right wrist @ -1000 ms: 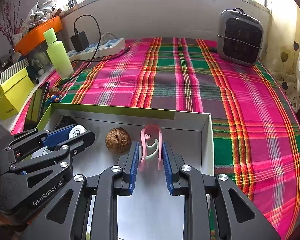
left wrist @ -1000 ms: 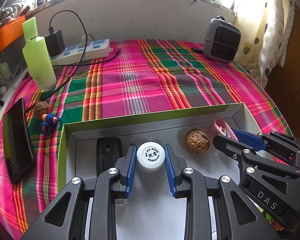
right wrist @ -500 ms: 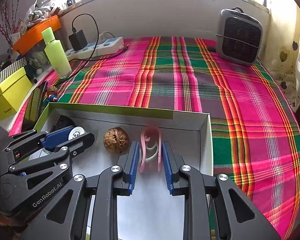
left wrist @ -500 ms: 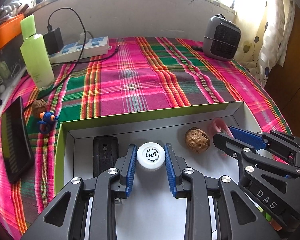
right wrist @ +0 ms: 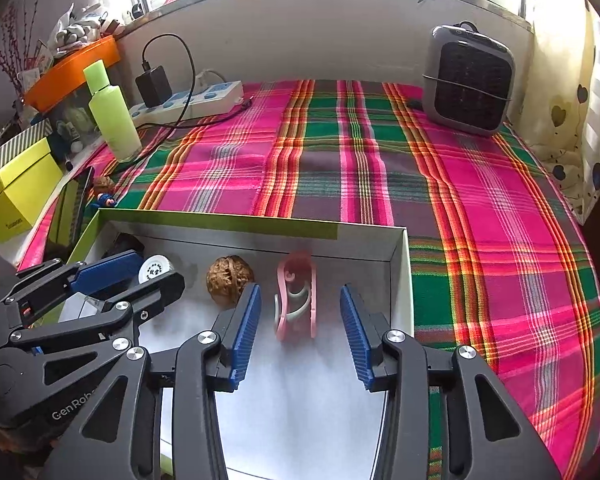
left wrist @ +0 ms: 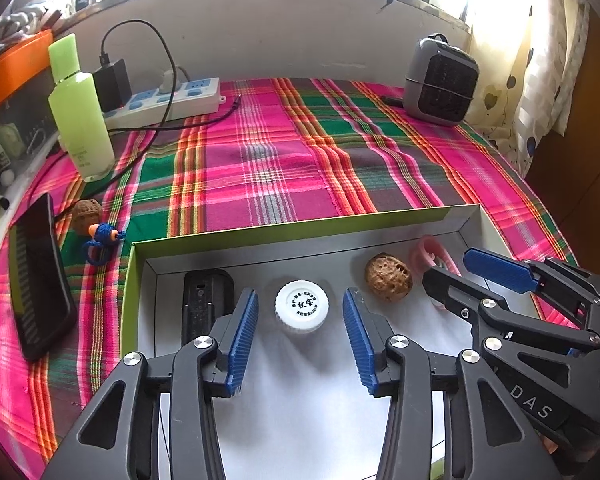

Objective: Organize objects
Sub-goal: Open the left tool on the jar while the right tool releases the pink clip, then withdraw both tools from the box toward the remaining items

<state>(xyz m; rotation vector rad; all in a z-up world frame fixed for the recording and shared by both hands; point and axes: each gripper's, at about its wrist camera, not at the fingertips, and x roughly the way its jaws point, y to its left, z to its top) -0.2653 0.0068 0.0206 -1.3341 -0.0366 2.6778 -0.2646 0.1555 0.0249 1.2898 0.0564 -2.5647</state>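
A white-capped small bottle (left wrist: 302,305) stands on the floor of the green-edged white box (left wrist: 300,230). My left gripper (left wrist: 300,332) straddles it with jaws opening, and both blue pads stand clear of the cap. In the right wrist view a pink clip (right wrist: 296,294) lies on the box floor (right wrist: 400,264) between the opening jaws of my right gripper (right wrist: 300,330), untouched. A walnut (left wrist: 388,282) (right wrist: 230,280) rests between the two grippers. A black device (left wrist: 206,300) lies at the box's left end. The right gripper (left wrist: 472,270) shows at the right of the left wrist view.
On the plaid cloth left of the box lie a second walnut (left wrist: 86,214), a blue toy (left wrist: 100,238) and a black phone (left wrist: 38,276). A green bottle (left wrist: 80,116), power strip (left wrist: 168,102) and charger stand behind. A grey heater (left wrist: 440,80) is at the back right.
Both grippers went from shut to open. The left let go of the white-capped bottle and the right let go of the pink clip. Neither hand moved.
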